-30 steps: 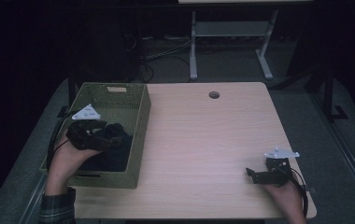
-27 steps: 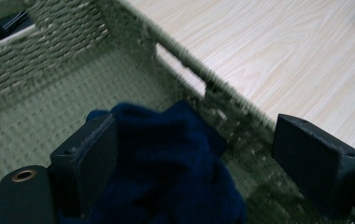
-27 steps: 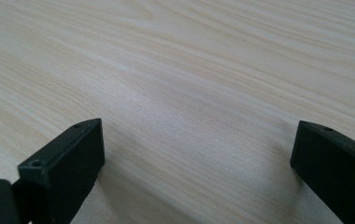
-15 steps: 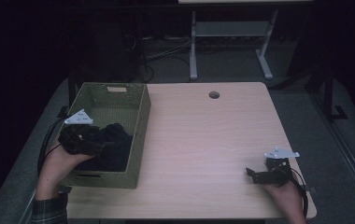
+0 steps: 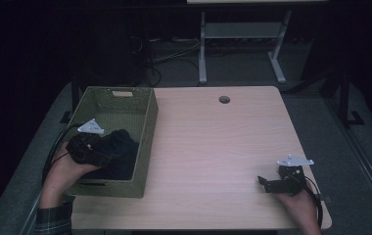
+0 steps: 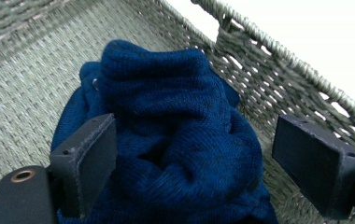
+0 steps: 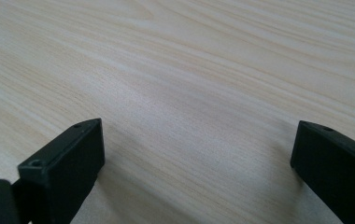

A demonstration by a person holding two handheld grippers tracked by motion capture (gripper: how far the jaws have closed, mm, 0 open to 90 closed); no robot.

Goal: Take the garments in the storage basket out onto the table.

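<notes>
Blue knitted garment (image 6: pixel 166 135) bunched inside woven basket (image 5: pixel 145 147), left side of bench (image 5: pixel 223 147). Left tool (image 6: pixel 185 163) open, jaws straddling knit. Right tool (image 7: pixel 194 163) open, idle over near-right bench. Likely soft, light, floppy; best pinched at top fold.

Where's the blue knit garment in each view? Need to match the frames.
High view: blue knit garment lies dark in the near part of the woven basket, at the left gripper.
Left gripper view: centre frame, between the open jaws.
Right gripper view: not in it; bare table ahead.
Shared landmark: the basket's woven wall.
</notes>
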